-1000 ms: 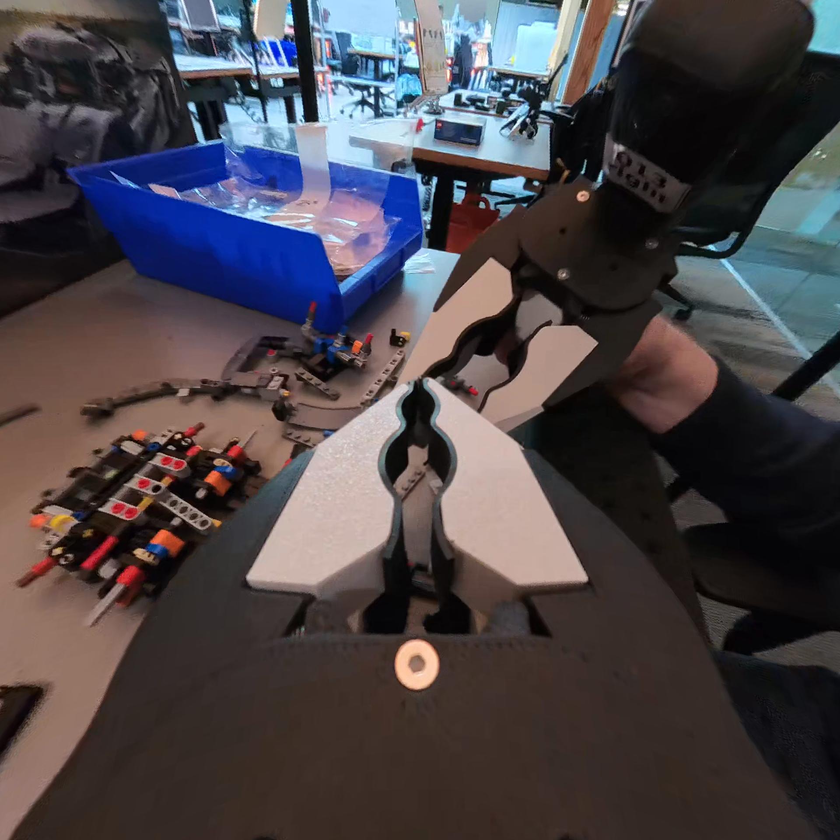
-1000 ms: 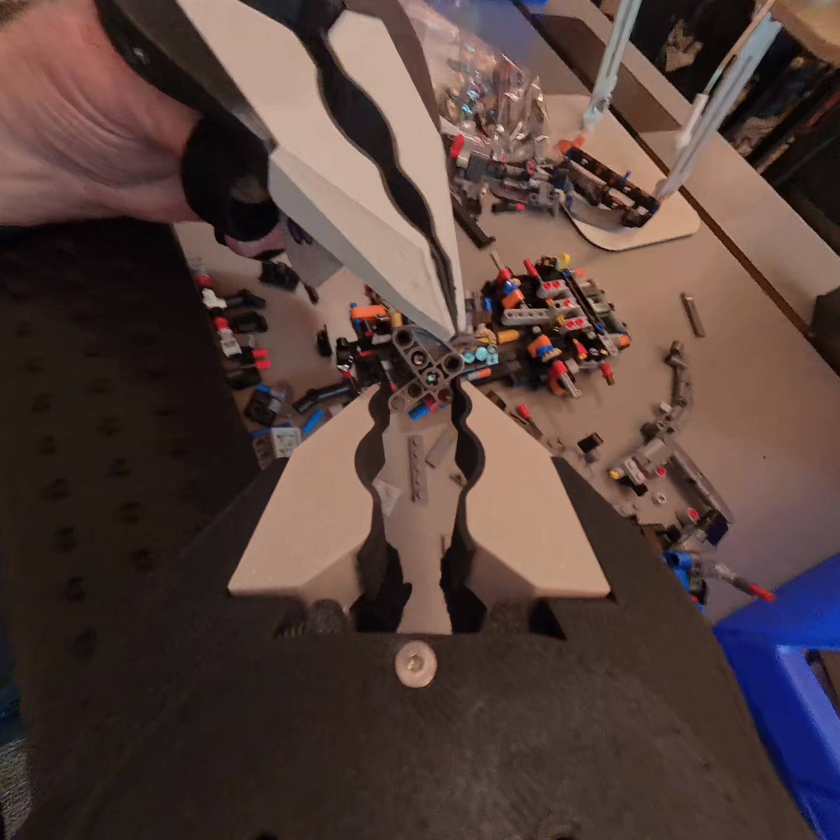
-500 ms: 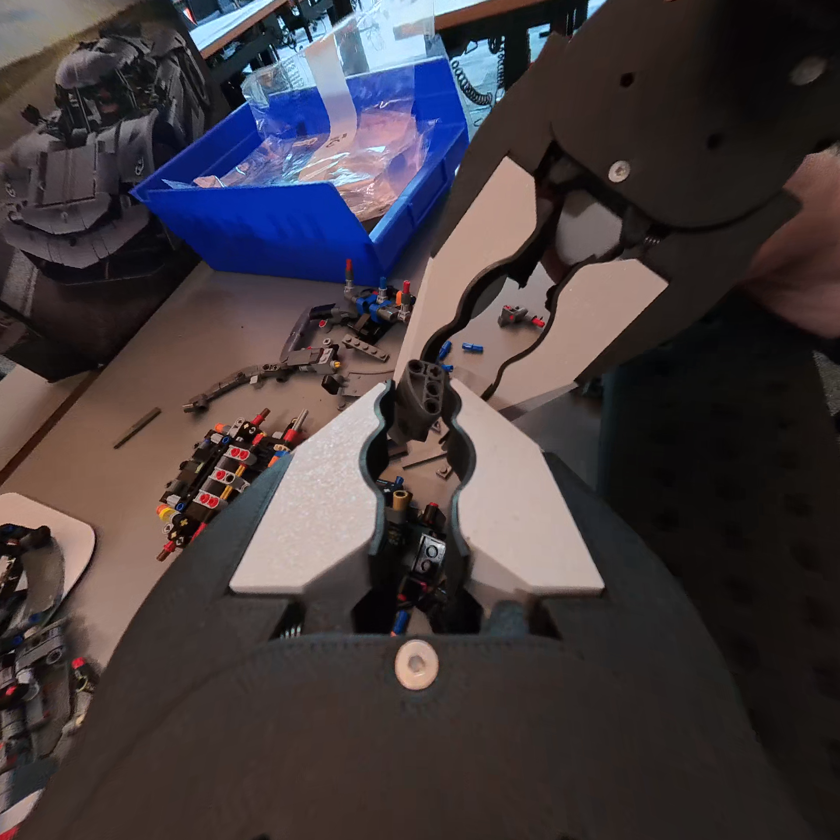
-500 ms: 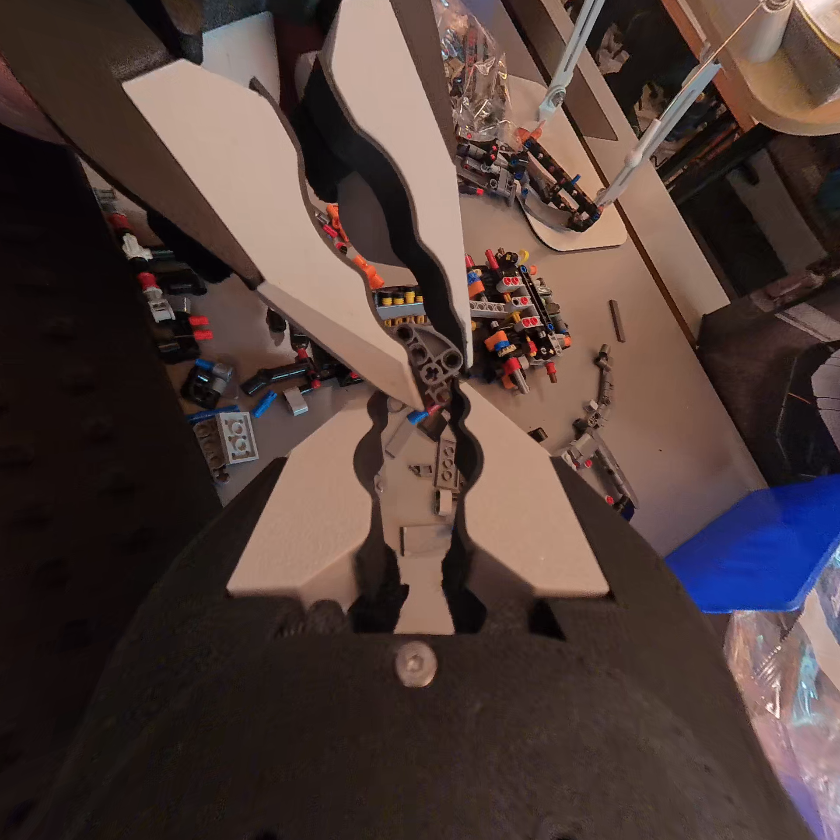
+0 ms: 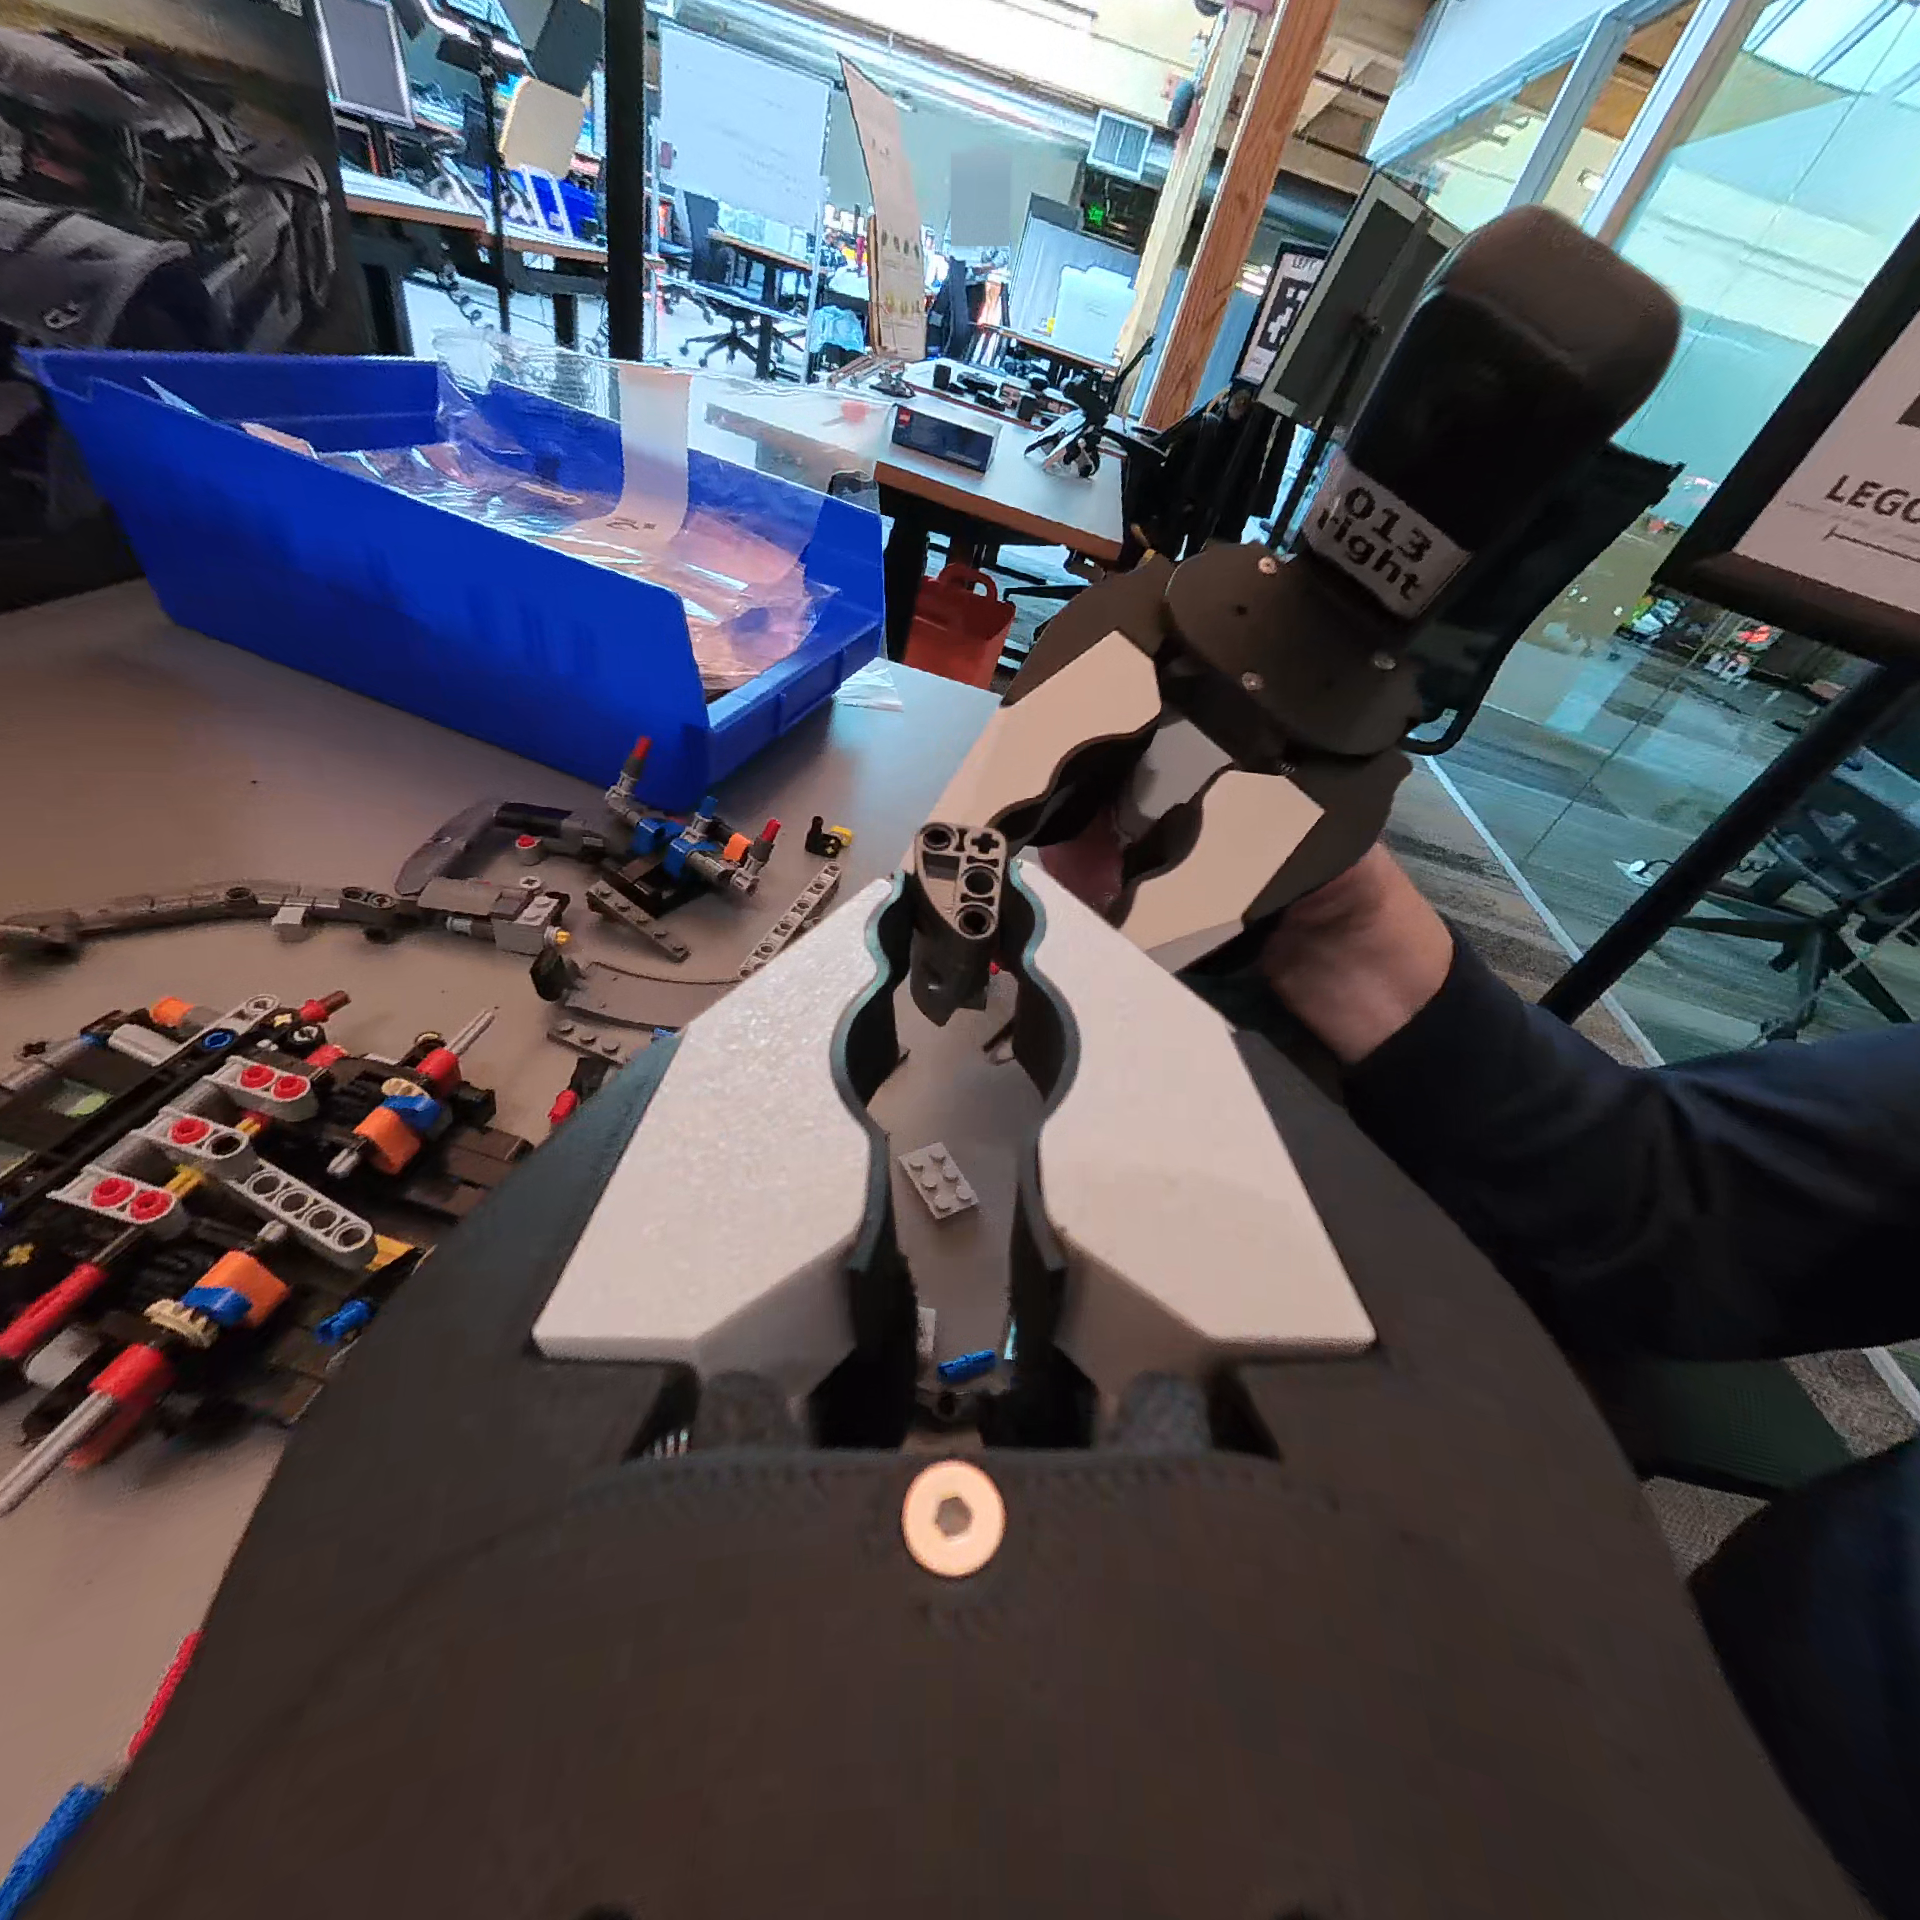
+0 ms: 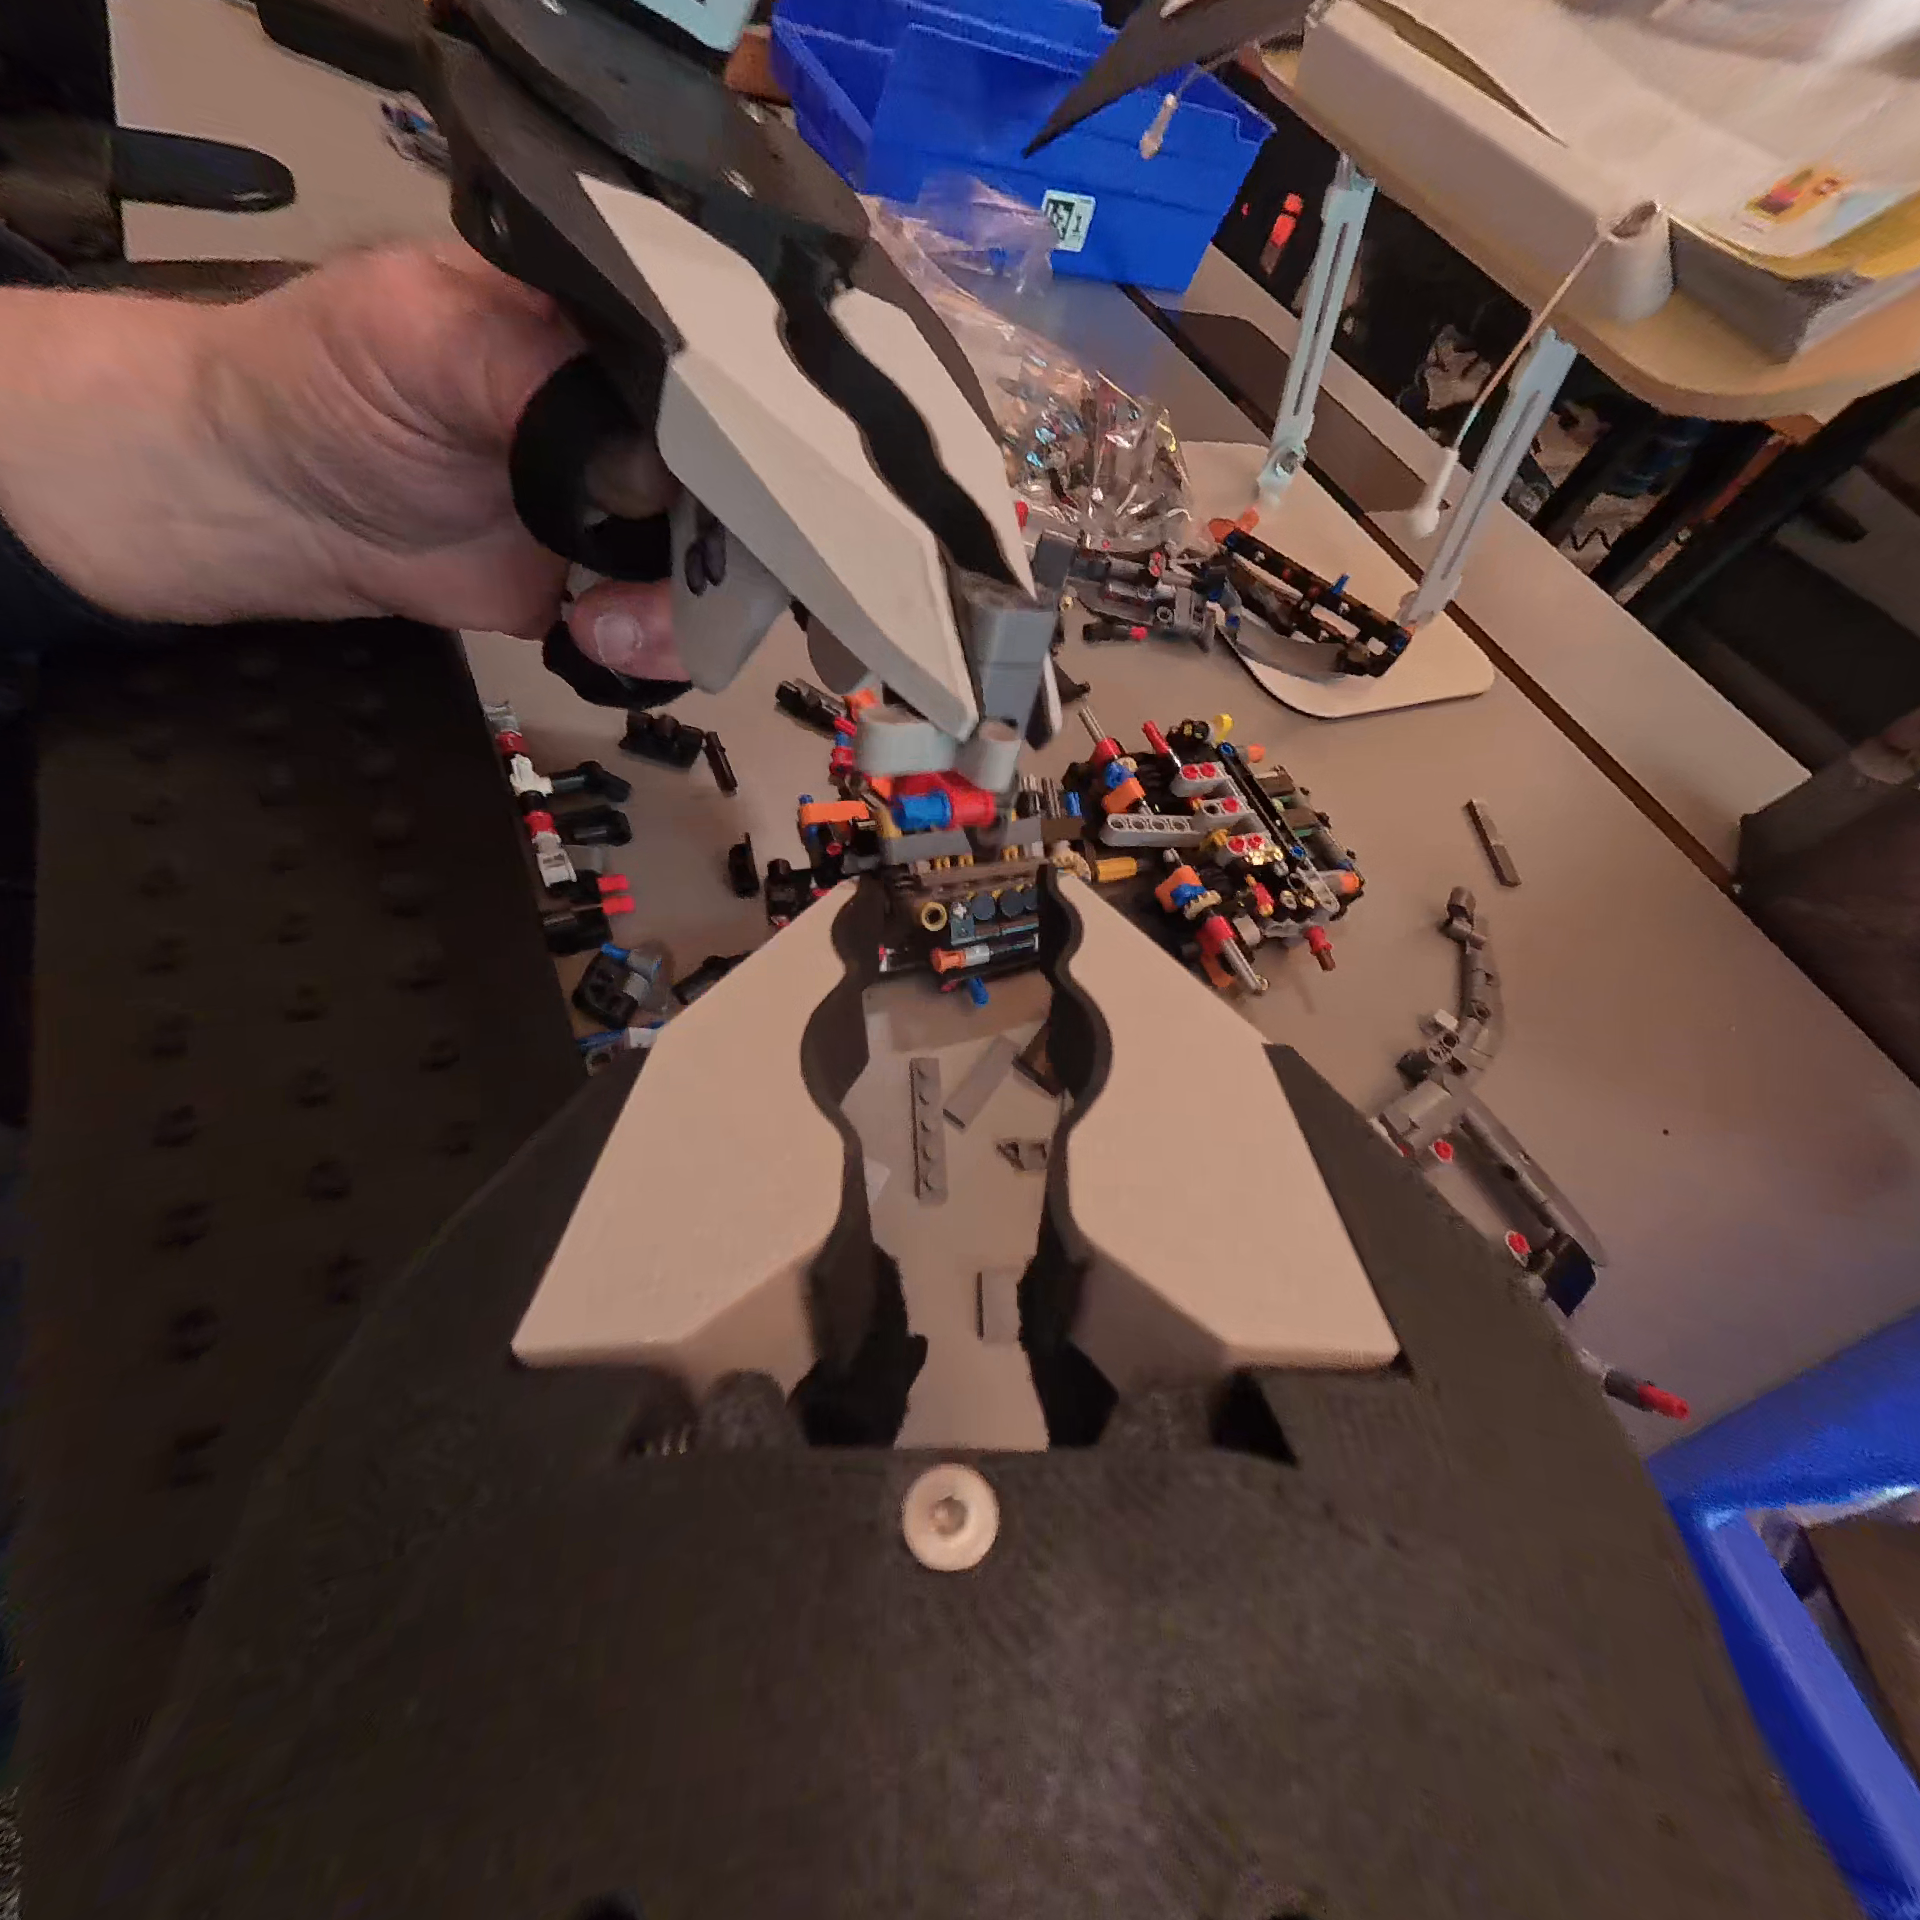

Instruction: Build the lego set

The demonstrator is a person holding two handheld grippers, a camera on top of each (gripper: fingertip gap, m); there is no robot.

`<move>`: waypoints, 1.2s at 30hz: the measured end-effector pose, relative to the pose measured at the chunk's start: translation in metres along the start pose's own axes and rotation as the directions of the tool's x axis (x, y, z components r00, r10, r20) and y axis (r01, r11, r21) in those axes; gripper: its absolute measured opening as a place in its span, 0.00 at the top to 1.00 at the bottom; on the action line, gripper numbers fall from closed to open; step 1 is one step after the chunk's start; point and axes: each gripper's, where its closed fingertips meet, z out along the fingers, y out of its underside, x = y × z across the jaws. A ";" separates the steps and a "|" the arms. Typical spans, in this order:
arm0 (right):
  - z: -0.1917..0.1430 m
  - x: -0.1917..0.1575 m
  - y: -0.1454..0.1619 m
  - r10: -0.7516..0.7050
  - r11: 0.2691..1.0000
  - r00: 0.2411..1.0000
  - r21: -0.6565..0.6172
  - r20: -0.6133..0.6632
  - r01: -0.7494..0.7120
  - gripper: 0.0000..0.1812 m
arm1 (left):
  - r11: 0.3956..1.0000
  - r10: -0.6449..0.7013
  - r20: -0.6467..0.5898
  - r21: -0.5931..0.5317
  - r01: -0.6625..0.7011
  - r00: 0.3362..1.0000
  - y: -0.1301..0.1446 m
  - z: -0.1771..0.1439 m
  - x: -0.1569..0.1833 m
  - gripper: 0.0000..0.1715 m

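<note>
Since half a second ago my right gripper (image 5: 1091, 883) has let go of the dark lego piece (image 5: 961, 914), its jaws now apart. My left gripper (image 5: 951, 904) stays clamped on that piece above the grey table (image 5: 156, 748), beside the blue bin (image 5: 416, 582).

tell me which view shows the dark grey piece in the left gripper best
Left wrist view: the dark grey piece sits sharp at the tips of the left gripper, its holes facing the camera. The right wrist view shows it blurred and partly behind a finger.

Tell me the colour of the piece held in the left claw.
Dark grey, a Technic piece with round holes; it shows best in the left wrist view.
</note>
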 end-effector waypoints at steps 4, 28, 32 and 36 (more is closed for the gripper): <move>-0.002 -0.002 -0.007 0.017 0.999 1.000 0.031 0.014 -0.017 0.84 | 0.999 0.044 0.014 -0.024 -0.044 0.999 0.003 0.003 0.001 0.92; -0.020 -0.003 -0.014 0.447 0.852 0.814 0.101 0.371 -0.514 0.97 | 0.830 0.556 0.257 -0.124 -0.543 0.791 -0.008 0.007 0.004 0.93; -0.022 -0.002 -0.016 0.478 0.820 0.774 0.105 0.416 -0.562 0.98 | 0.810 0.584 0.268 -0.130 -0.572 0.766 -0.009 0.007 0.006 0.92; -0.023 -0.001 -0.018 0.500 0.796 0.747 0.109 0.438 -0.596 0.97 | 0.796 0.601 0.276 -0.125 -0.592 0.750 -0.012 0.007 0.008 0.93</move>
